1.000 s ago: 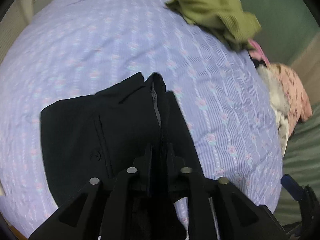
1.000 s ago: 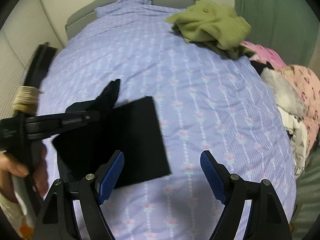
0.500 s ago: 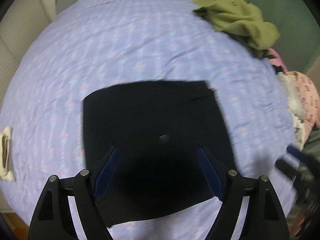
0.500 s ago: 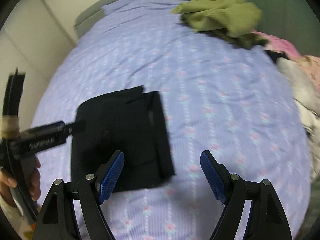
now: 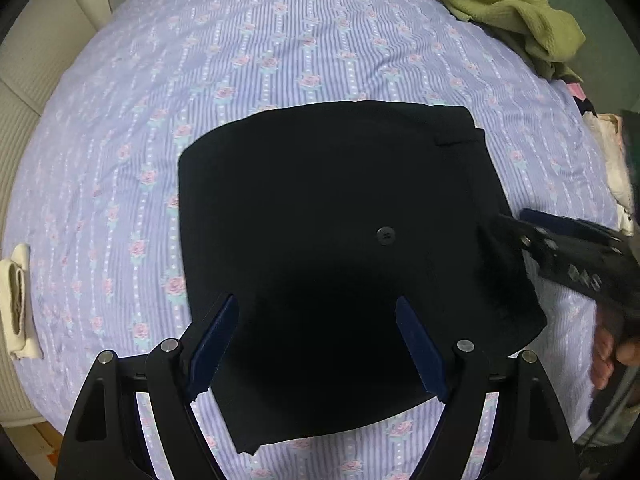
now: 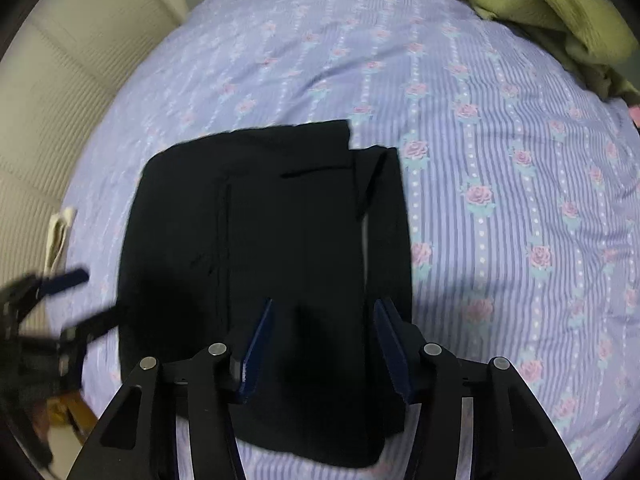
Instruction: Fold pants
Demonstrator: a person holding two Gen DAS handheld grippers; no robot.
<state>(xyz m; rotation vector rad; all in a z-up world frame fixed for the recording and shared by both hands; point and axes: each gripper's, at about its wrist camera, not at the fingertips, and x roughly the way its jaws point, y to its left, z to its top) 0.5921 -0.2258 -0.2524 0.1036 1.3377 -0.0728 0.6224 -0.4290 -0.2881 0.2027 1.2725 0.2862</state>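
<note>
I have the black pants (image 5: 340, 248) lying folded into a compact, roughly square packet in the near middle of the bed (image 5: 280, 52), on the lilac rose-striped sheet. They lie flat there because the bed gives a broad, soft surface with bare sheet on every side, so an edge can be caught without dragging in the other laundry. The green garment (image 5: 504, 4) is heaped well apart at the far right corner, and a small cream cloth (image 5: 18, 300) sits at the left edge, both clear of the work.

My left hand-held gripper (image 5: 316, 344) hangs over the near half of the packet with its jaws wide and nothing between the pads; I judge it is placed there to be free for smoothing or for a new hold. A button (image 5: 386, 236) shows on the top layer just beyond it, so the seat or waist side faces up.

My right hand-held gripper (image 6: 324, 352) points down at the near right part of the pants, where a stepped edge shows the layers are not quite flush. Its jaws are closing, with dark cloth lying under and between the blue pads, though I cannot see them pinching it yet. I take the next need to be a grip on that right edge, to square or fold over once more.
</note>
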